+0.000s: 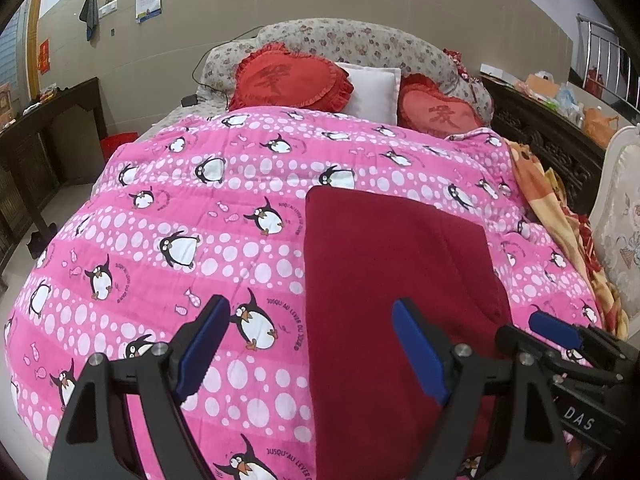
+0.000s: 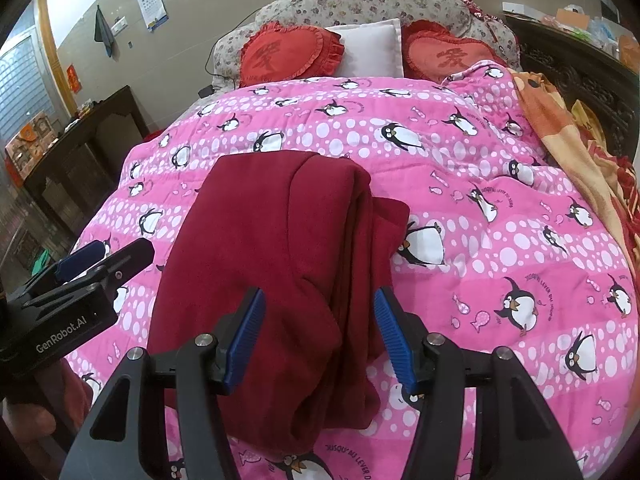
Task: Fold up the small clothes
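Only the right wrist view shows the dark red garment's [image 2: 280, 264] bunched right folds. It lies on the penguin quilt [image 2: 480, 208] beneath the released right claw [image 2: 320, 336]; the left claw [image 1: 312, 352], also released, straddles its left edge.

Two hand-held grippers hang side by side, both angled downward. The left gripper [image 1: 310, 344] stands with its blue-padded jaws spread wide, nothing pressed between them. The right gripper [image 2: 320, 334] holds its jaws apart at a narrower gap, its pads [image 2: 394, 336] clear of any grip.
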